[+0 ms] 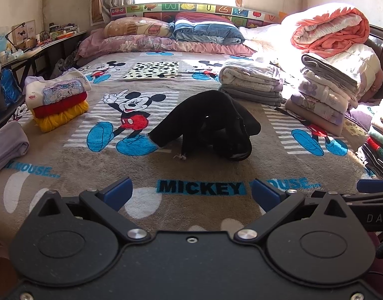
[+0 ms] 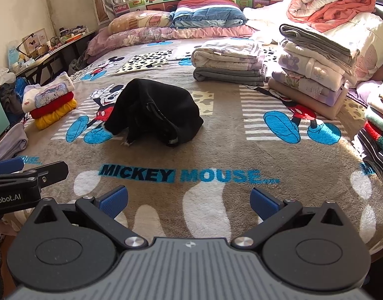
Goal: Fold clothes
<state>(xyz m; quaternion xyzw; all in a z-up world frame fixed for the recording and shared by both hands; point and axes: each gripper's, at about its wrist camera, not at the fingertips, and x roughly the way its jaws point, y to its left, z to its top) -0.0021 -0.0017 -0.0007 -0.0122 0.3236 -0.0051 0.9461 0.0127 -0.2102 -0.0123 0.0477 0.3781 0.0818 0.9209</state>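
Observation:
A crumpled black garment [image 1: 211, 125] lies in a heap in the middle of the Mickey Mouse blanket [image 1: 66, 165] on the bed; it also shows in the right wrist view [image 2: 154, 112]. My left gripper [image 1: 191, 195] is open and empty, near the bed's front edge, well short of the garment. My right gripper [image 2: 189, 202] is open and empty, beside the left one, also short of the garment. The right gripper's tip [image 1: 374, 187] shows at the right edge of the left view; the left gripper [image 2: 29, 172] shows at the left of the right view.
A folded stack of white, red and yellow clothes [image 1: 57, 100] sits at the left. Folded grey and white stacks [image 1: 251, 82] and a taller stack [image 1: 324, 95] sit at the right. More folded clothes [image 2: 379, 130] lie at the far right edge. Pillows [image 1: 141, 35] and quilts [image 1: 334, 25] lie at the back.

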